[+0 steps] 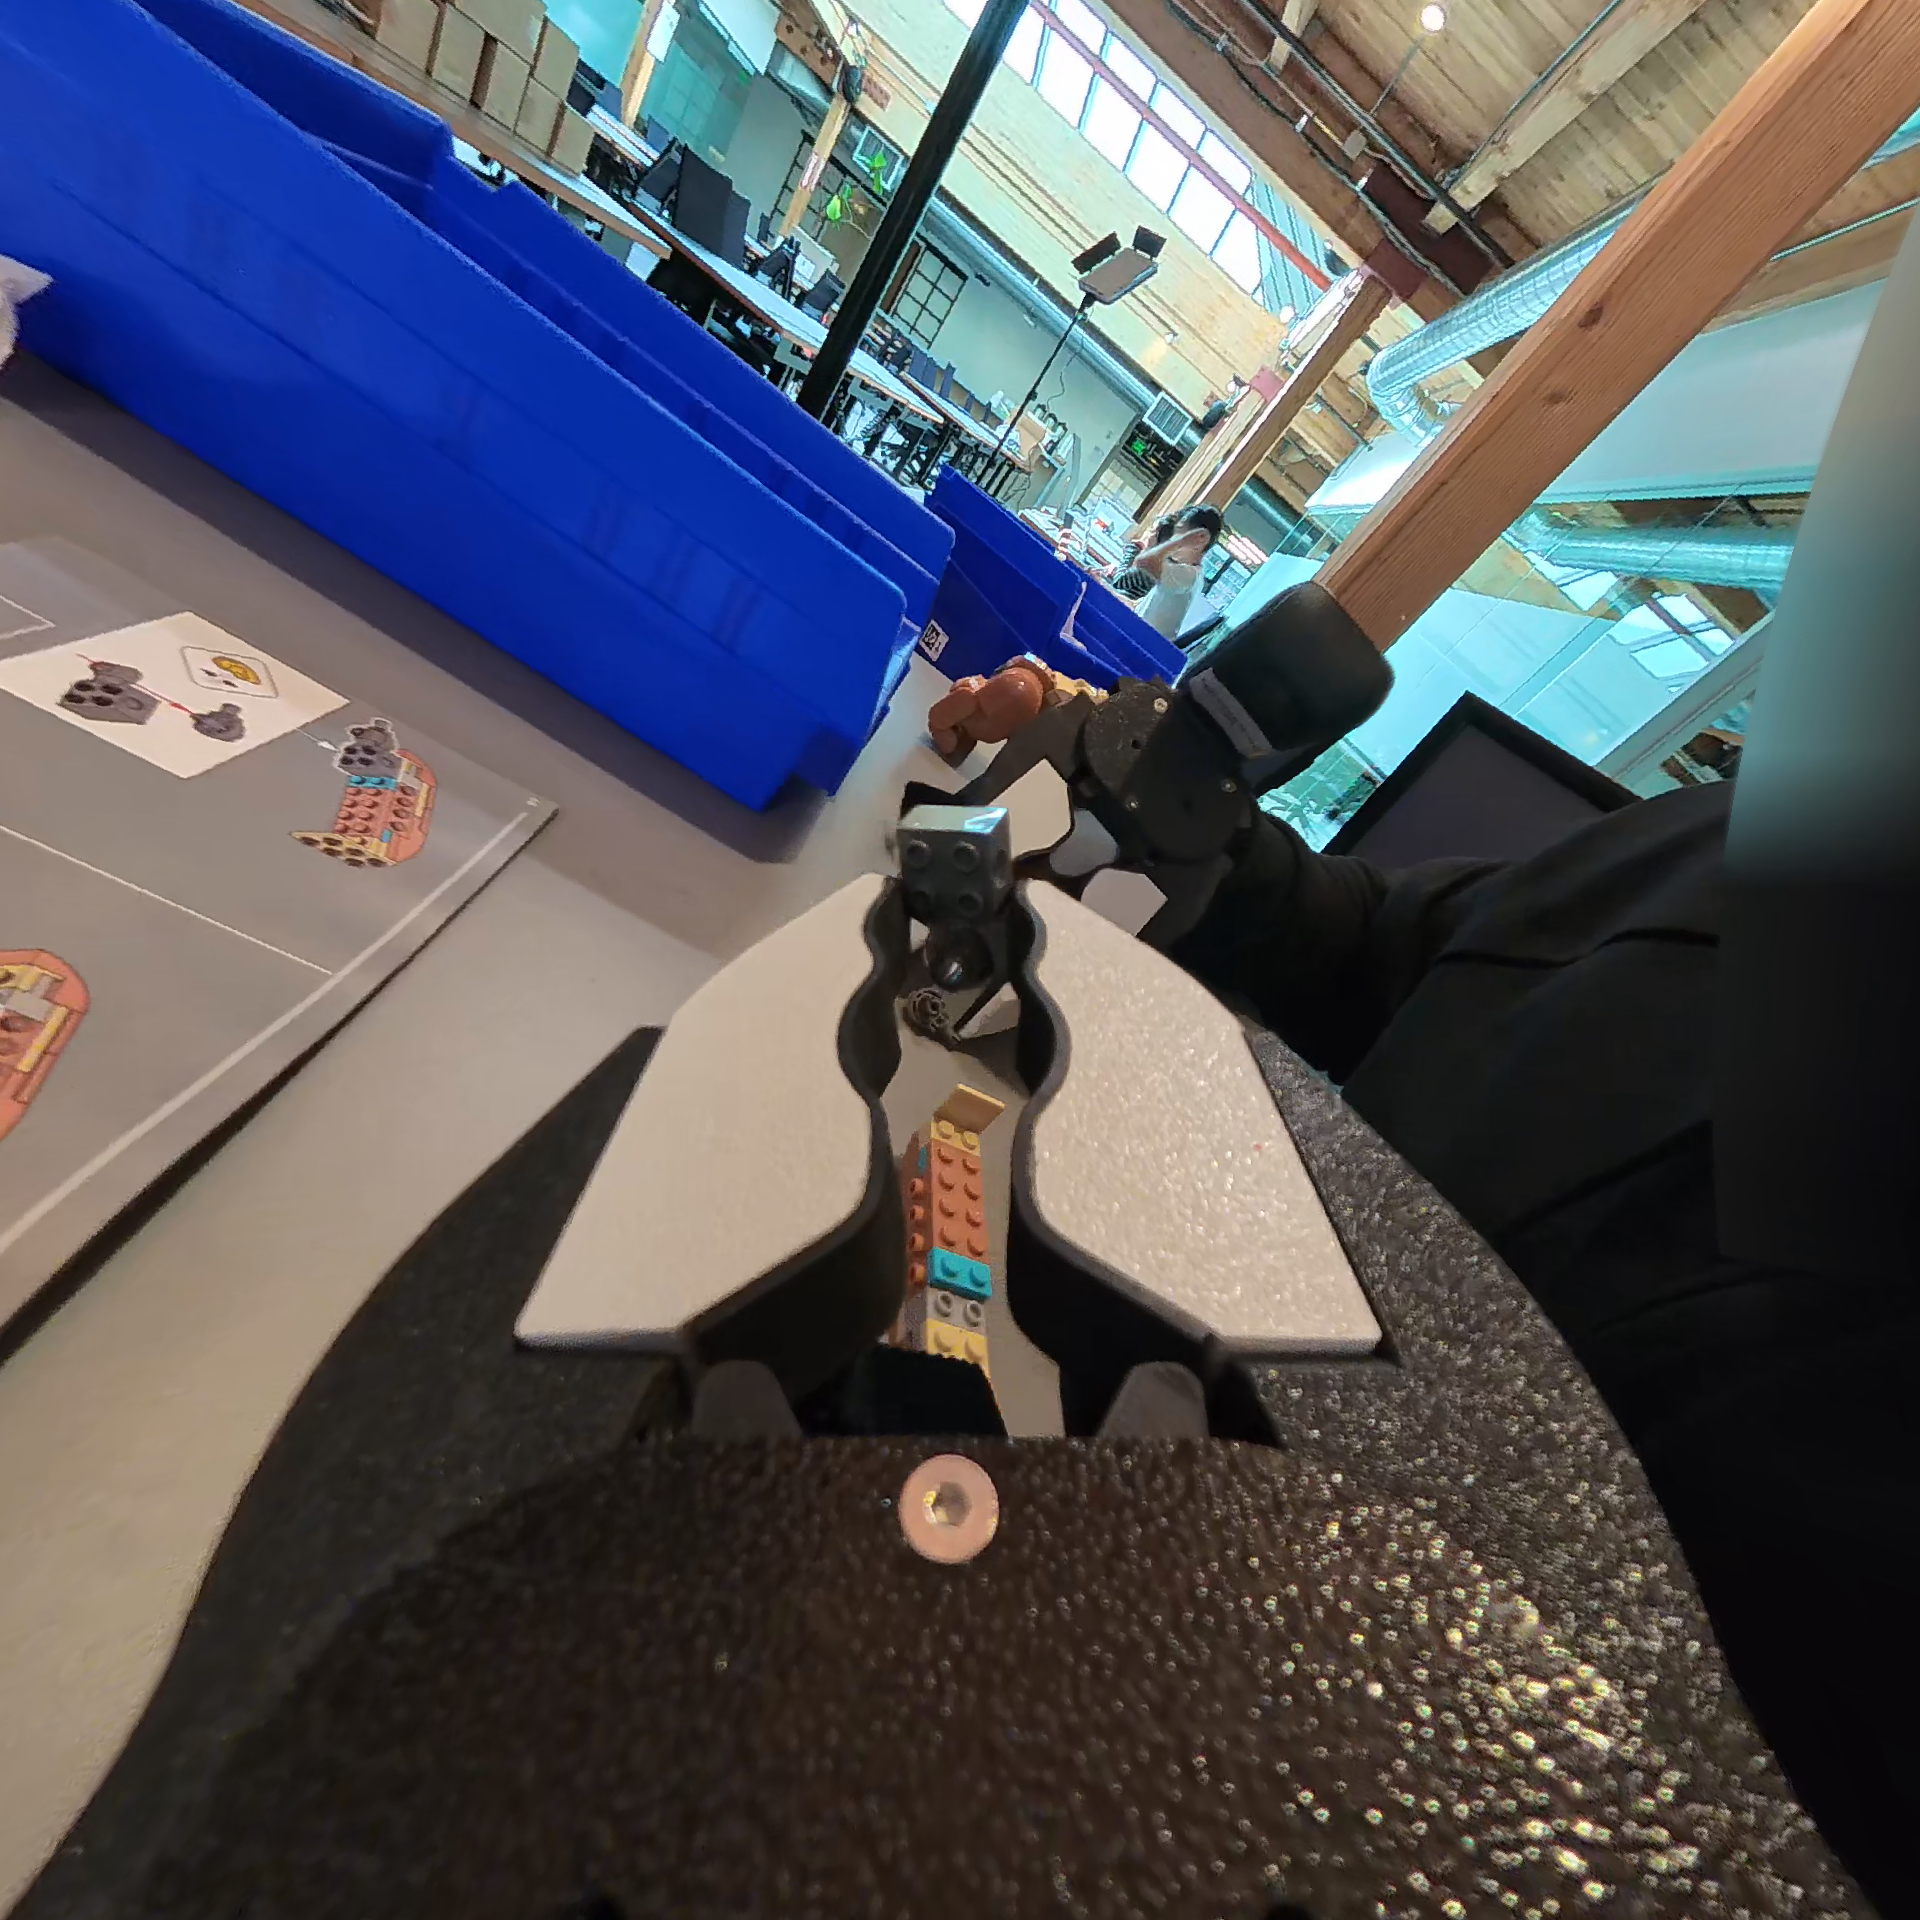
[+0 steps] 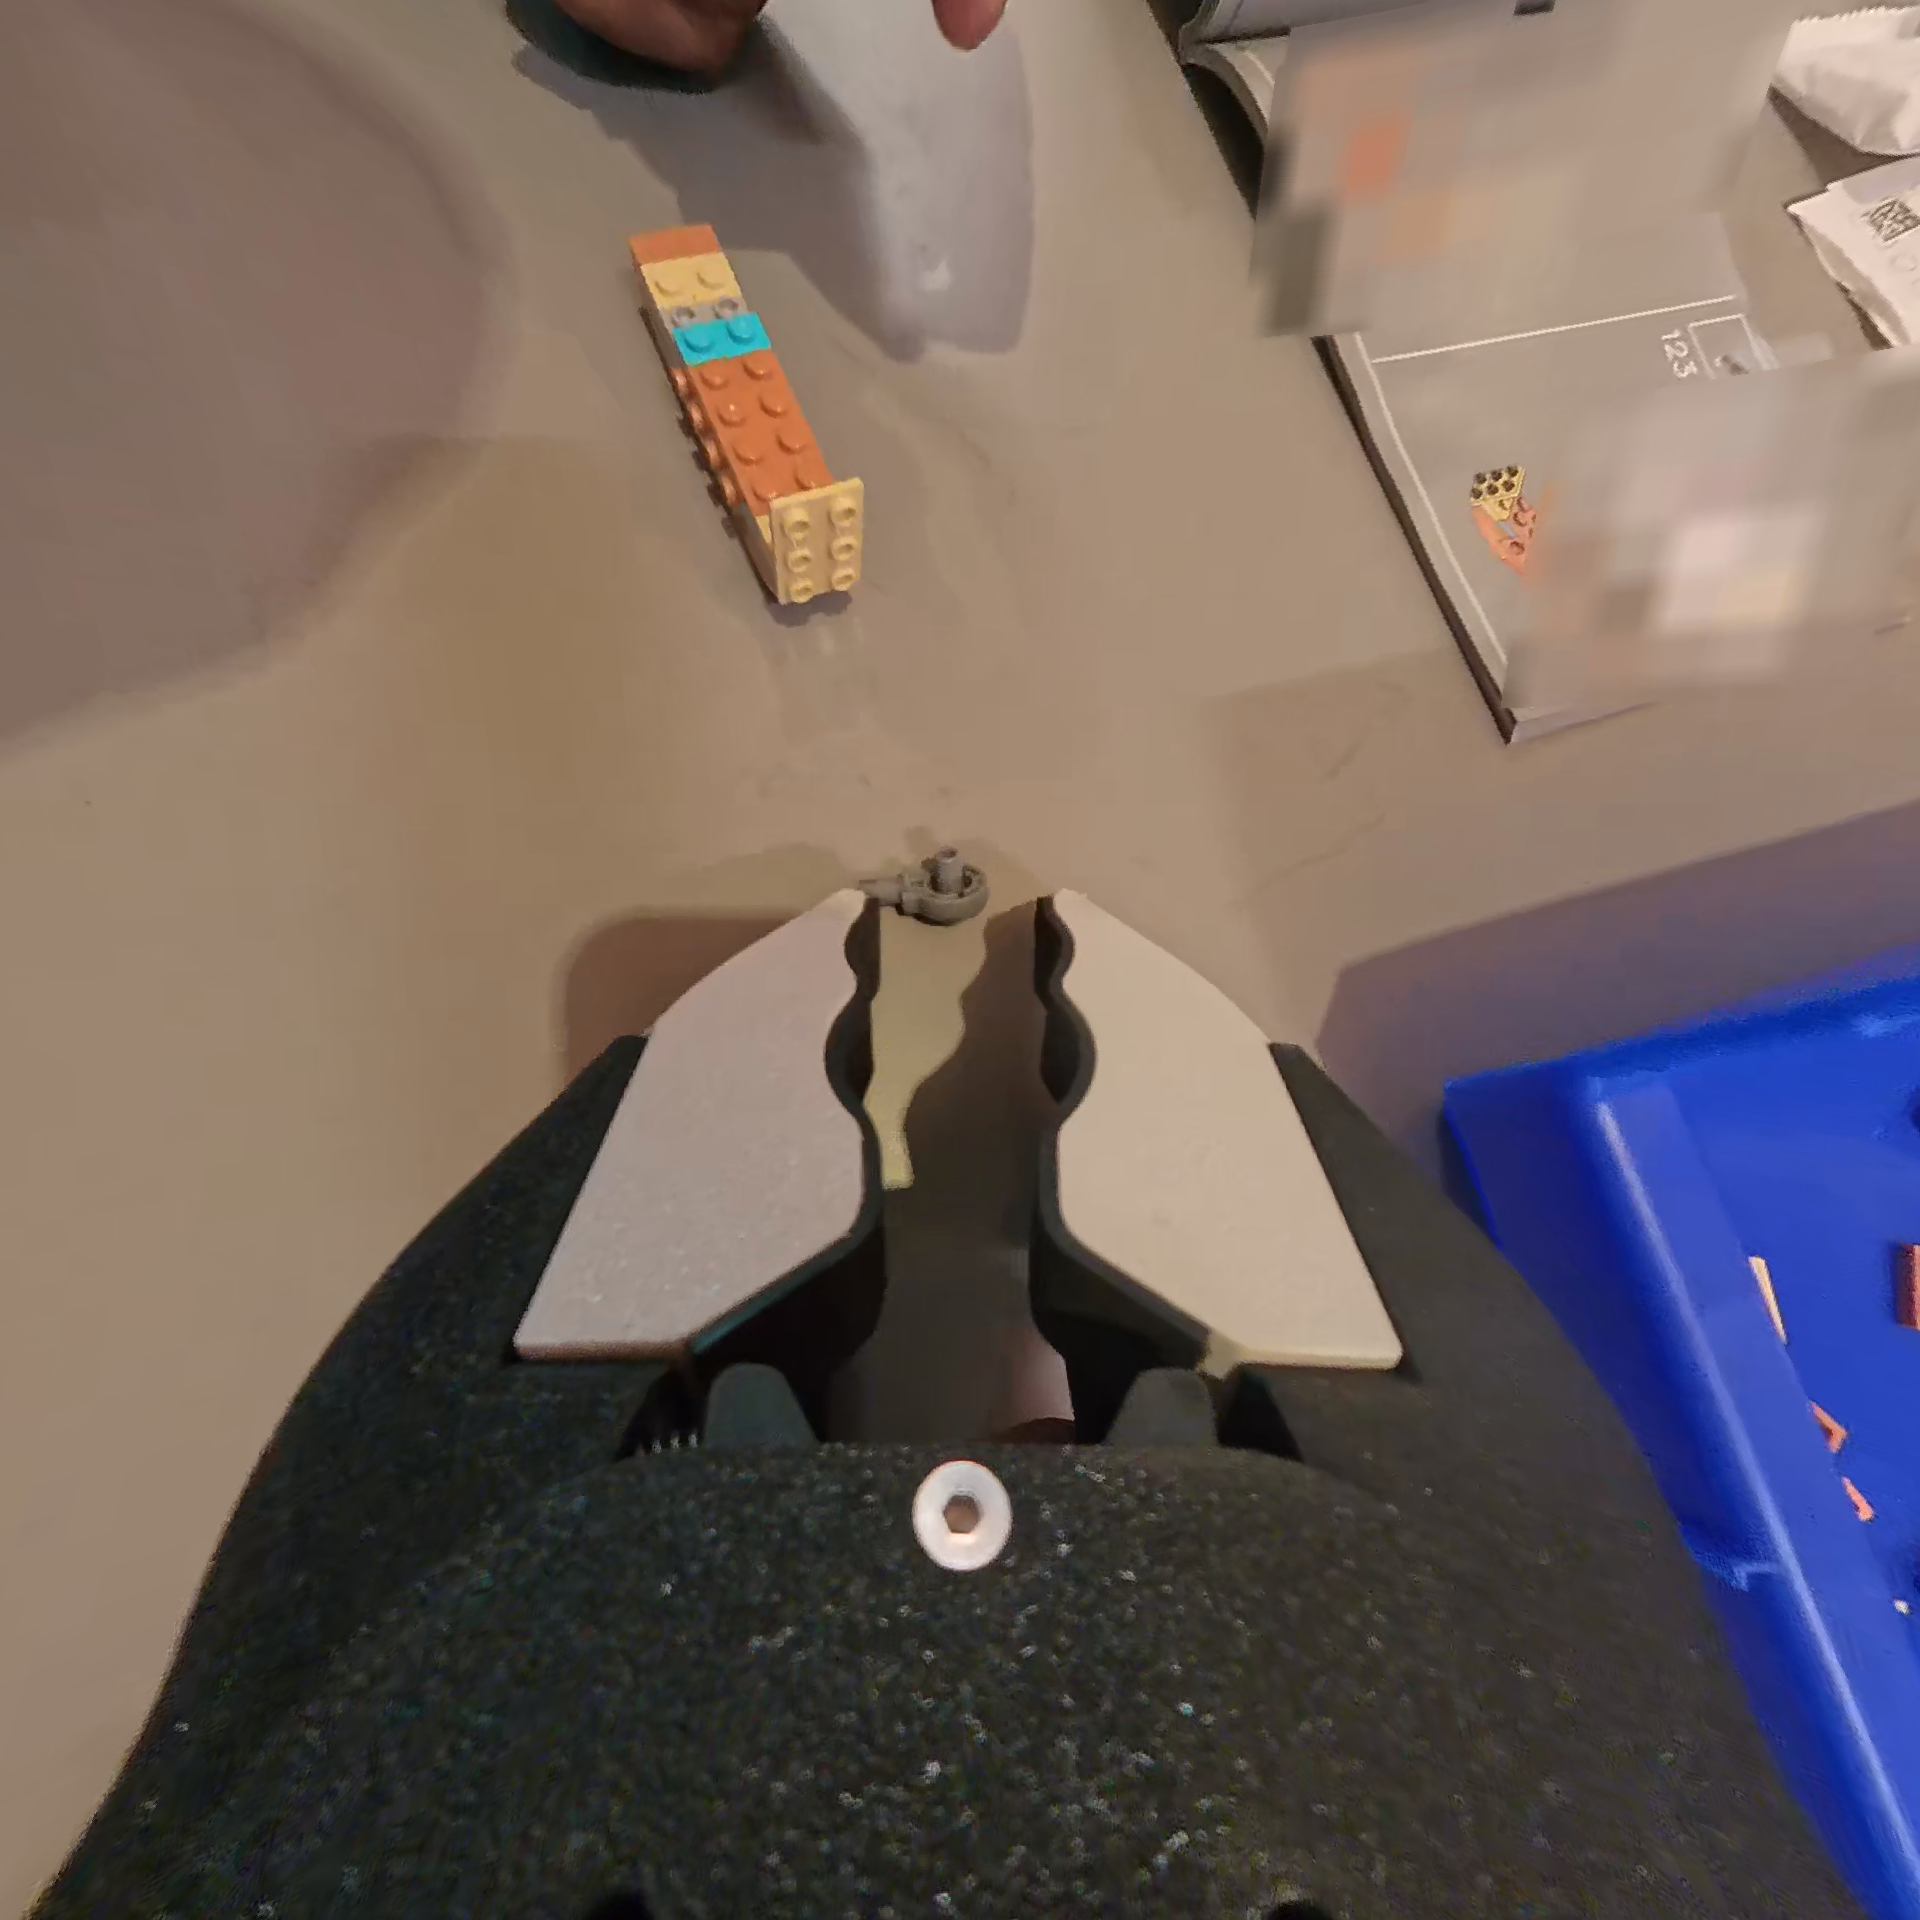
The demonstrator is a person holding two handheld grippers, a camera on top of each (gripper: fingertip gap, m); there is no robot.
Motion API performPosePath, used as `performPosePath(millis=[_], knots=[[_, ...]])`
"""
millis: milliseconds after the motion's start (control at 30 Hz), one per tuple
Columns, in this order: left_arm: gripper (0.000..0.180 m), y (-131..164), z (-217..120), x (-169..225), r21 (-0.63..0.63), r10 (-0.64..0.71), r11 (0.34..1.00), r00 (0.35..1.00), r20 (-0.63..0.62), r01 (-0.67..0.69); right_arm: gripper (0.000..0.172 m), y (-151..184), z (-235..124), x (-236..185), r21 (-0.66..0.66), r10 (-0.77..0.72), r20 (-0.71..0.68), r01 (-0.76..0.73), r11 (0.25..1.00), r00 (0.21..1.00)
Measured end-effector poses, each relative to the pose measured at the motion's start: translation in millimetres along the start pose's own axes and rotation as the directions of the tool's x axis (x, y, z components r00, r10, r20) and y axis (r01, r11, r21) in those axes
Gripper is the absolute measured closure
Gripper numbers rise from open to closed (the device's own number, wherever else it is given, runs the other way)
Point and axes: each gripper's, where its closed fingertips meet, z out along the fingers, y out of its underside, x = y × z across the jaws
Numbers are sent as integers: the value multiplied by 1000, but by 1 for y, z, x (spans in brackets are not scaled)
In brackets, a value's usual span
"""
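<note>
While pinched, studded grey cube (image 1: 953, 868)

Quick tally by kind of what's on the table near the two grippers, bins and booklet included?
Dark grey studded cube, clamped in the left gripper: 1
Small grey ring piece, lying just ahead of the open right gripper: 1
Multicolour brick strip: 1
Instruction booklet: 1
Blue bins, at least: 2
Total: 6

My open grey instruction booklet (image 2: 1475, 436) is mosaic-blurred in patches and cut by the edge — small orange bits in the blue plastic bin (image 2: 1662, 1247) too small to identify.
</note>
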Motion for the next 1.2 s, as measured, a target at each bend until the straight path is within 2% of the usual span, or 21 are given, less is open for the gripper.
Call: performPosePath(millis=[133,267,533,633,700,767,867,1000,1100,1200], knots=[[163,2,2,3,-7,-27,1000,999,-23,27,144,-2,3,-3,-4,11,11,-11,1000,1000],[163,3,4,5,-9,-47,999,998,-37,47,155,-5,5,-6,-9,3,15,-3,1000,1000],[163,6,6,5,-23,-43,999,999,-30,43,155,-14,7,2,12,-53,-60,54,998,997],[163,7,7,4,-30,-38,999,999,-20,37,156,-16,5,11,-6,-111,-121,111,994,986],[163,8,8,4,-36,-32,999,999,-11,31,156,-13,4,19,-76,-200,-166,190,979,966],[163,9,8,4,-43,-23,999,1000,-6,23,156,-7,-1,31,-184,-328,-207,293,938,922],[163,10,8,4,-45,-13,999,1000,0,13,156,2,-10,48,-373,-525,-198,432,821,828],[163,8,6,1,-39,0,999,1000,16,1,156,15,-16,45,-515,-615,20,536,669,788],[163,6,3,-3,-33,8,999,999,34,-7,156,20,-16,35,-557,-622,195,608,566,758],[163,4,1,-7,-27,11,1000,999,48,-10,156,20,-14,30,-585,-623,304,657,475,721]])
